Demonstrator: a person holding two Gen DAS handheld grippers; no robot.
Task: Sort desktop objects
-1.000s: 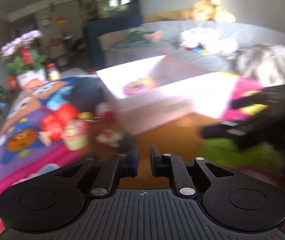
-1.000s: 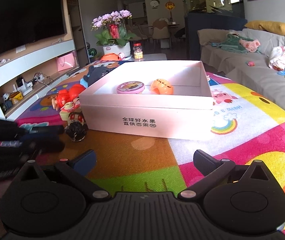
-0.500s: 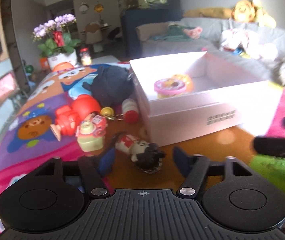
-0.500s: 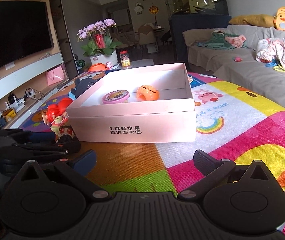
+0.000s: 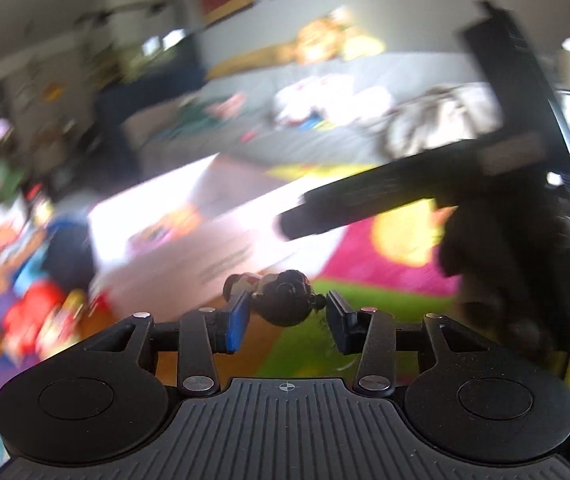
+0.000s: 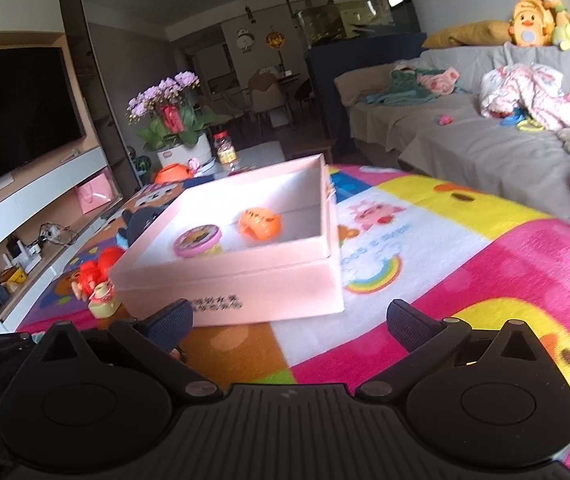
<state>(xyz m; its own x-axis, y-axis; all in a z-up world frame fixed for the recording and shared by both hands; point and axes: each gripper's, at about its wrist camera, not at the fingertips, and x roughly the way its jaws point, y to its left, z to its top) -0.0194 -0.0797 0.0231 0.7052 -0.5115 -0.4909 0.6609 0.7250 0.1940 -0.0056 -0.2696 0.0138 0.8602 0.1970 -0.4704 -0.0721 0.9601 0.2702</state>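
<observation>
In the right wrist view a pale pink box [image 6: 245, 276] sits open at the centre of the frame on a bright play mat [image 6: 485, 248]. Inside it lie two things: a round pink tin [image 6: 197, 241] near the front wall, and an orange toy [image 6: 260, 223] just to its right, further back; the two are near each other but apart. Printed dark characters run along the box's front wall. To the left of the box, outside it, stand a small cream and pink figure [image 6: 102, 300] and a red toy [image 6: 97, 270], with a dark plush [image 6: 141, 220] behind them beside the box's left wall.

The right gripper [image 6: 289, 320] fills the lower edge of that view with its fingers spread wide and nothing between them.

The left wrist view is heavily blurred. At its lower centre the left gripper [image 5: 287, 314] is clamped on a small dark-haired doll [image 5: 281, 298], raised off the mat; the doll's body points to the upper left. The pink box [image 5: 189, 248] shows as a pale smear in the middle left, and the other gripper's dark body crosses the right side.
</observation>
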